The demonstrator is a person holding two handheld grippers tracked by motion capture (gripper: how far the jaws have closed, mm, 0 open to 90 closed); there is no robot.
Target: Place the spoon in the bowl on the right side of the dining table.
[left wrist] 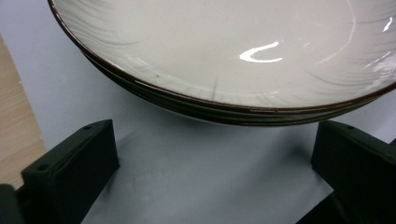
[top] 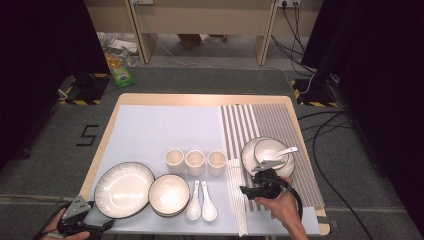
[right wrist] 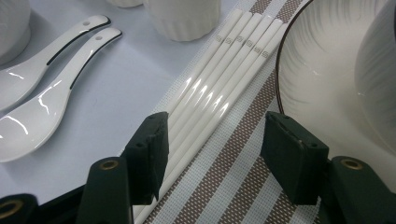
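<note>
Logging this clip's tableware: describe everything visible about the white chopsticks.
The chopsticks are glossy white, ceramic-looking sticks, about six, lying flat side by side in a tight bundle. Small grey square marks sit near their far ends. They rest along the edge where the pale blue mat meets the striped placemat. The right gripper hovers open over their near part.

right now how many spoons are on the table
3: two spoons lie side by side between the small bowl and the chopsticks, and one rests in the bowl on the right plate.
</note>
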